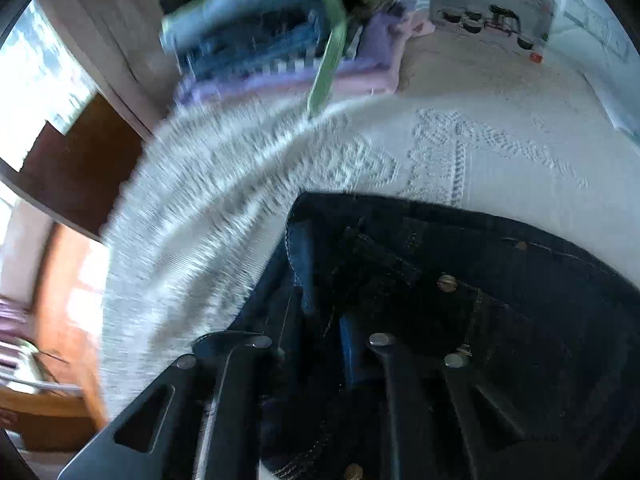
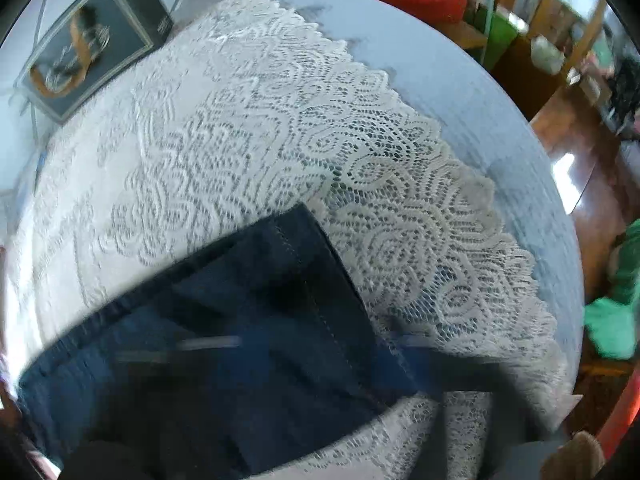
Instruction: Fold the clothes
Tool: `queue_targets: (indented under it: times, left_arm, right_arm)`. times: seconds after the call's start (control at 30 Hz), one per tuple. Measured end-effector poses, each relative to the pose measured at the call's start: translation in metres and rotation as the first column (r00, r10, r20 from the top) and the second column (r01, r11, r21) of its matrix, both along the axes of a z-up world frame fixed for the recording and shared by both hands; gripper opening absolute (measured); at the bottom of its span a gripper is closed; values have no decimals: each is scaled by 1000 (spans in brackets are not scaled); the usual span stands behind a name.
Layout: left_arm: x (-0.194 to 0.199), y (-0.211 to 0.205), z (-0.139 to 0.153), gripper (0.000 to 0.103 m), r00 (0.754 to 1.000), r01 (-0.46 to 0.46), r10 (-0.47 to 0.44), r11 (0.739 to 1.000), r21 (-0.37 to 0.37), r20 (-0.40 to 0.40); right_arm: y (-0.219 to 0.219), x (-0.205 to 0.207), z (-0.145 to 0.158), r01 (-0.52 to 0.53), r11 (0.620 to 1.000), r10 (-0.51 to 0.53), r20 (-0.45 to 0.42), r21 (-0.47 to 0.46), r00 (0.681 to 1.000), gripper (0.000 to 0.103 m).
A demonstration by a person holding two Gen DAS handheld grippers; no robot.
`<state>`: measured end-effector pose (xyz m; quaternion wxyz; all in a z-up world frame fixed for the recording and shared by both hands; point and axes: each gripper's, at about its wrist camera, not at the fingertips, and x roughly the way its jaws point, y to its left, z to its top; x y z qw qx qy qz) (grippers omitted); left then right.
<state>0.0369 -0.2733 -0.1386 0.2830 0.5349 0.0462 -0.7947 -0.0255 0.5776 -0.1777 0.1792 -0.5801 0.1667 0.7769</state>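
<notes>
Dark blue jeans (image 1: 460,280) are spread on a white lace cloth (image 1: 248,184) covering the desk (image 2: 460,80), directly beneath both grippers. The left gripper (image 1: 320,344) is seen with its jaws drawn together, clamped on a fold of the denim near the riveted pocket. The right gripper is hidden by blur in its own view; its jaws are taken as closed, over the hemmed leg (image 2: 280,280), though a grip cannot be confirmed. Ahead of the left gripper, a stack of folded clothes (image 1: 280,40) is seen. Ahead-left of the right gripper, a dark box (image 2: 96,40) rests.
</notes>
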Motion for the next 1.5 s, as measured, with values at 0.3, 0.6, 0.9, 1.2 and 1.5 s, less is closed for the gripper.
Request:
queue_targets:
  times: [0.3,0.6,0.9,1.2,1.5]
  left_arm:
    - [-9,-23,16,13,987,-72,75,997,23,-142]
    - [27,-34,21,60,986,-110,113,994,27,-122]
    - [73,-4,60,76,981,-35,46,997,62,-188]
    - [75,44,-3,76,993,98,-107,979,181,43]
    - [91,34,-9,74,1000,6,-2,962,272,-15]
  right_arm:
    - [12,16,73,132,985,-108,-196,111,975,2]
    - [-17,35,38,83,996,-86,-188,-24,978,78]
    - [-77,79,25,57,988,-97,-283,-146,954,42]
    - [-139,65,1,-66,973,17,-216,-220,976,40]
    - [-290,24,-7,-468,862,433,-199,-194,879,40]
